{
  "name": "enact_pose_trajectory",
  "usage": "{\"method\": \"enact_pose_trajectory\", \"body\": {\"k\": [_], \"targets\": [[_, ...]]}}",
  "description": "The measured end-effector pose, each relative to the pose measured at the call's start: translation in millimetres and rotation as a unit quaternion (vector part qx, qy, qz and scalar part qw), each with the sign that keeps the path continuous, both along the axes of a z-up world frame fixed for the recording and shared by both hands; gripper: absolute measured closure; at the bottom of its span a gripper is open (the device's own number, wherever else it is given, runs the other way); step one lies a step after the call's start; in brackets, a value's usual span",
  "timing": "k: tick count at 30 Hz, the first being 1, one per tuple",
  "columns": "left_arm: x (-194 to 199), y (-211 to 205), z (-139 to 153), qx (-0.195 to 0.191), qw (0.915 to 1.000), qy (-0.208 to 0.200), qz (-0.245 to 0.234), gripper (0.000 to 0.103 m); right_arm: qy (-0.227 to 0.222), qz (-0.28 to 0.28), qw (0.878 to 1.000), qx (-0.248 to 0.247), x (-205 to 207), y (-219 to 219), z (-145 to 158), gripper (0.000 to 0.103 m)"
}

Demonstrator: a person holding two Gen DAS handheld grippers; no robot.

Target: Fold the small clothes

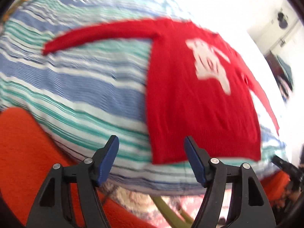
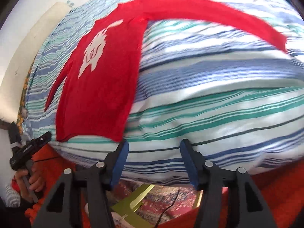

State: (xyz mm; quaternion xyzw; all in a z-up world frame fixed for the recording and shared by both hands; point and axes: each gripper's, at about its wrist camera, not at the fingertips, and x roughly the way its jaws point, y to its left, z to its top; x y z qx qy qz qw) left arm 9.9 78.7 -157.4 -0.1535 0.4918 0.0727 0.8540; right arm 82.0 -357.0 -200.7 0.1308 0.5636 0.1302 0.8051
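A small red sweater (image 1: 190, 104) with a white print lies flat, front up, on a blue, green and white striped cover (image 1: 76, 87). Both sleeves are spread out sideways. My left gripper (image 1: 152, 142) is open and empty, just off the sweater's hem near its left corner. In the right wrist view the sweater (image 2: 102, 87) lies to the left, with one long sleeve arching to the right. My right gripper (image 2: 153, 144) is open and empty, near the hem's right corner, over the striped cover (image 2: 218, 104). The left gripper also shows in the right wrist view (image 2: 30, 148), hand-held.
An orange-red blanket (image 1: 20, 152) lies below the cover's near edge. A patterned rug (image 2: 161, 201) and a yellow-green frame (image 2: 133, 199) are on the floor beneath. A white wall (image 2: 19, 38) stands beyond the bed. The right gripper's body (image 1: 285, 167) shows at the right edge.
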Motion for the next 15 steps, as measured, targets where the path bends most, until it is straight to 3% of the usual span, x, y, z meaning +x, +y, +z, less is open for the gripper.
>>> {"method": "enact_pose_trajectory", "body": {"k": [2,5,8,12,15], "targets": [[3,5,10,0.034,0.9987,-0.031,0.023,0.024,-0.040,-0.019,0.999,-0.016,-3,-6,15,0.044],[15,9,19,0.082,0.9935,-0.068,0.039,0.015,-0.096,-0.041,0.994,-0.044,1,-12,31,0.032],[26,16,17,0.099,0.9894,-0.091,0.055,0.015,-0.126,-0.055,0.989,-0.056,15,-15,33,0.029],[32,26,-3,0.104,0.9900,-0.067,0.068,0.015,-0.127,-0.071,0.988,-0.046,32,-18,16,0.029],[31,32,-10,0.090,0.9919,-0.050,0.074,0.015,-0.076,-0.075,0.994,-0.030,39,-24,-10,0.029]]}}
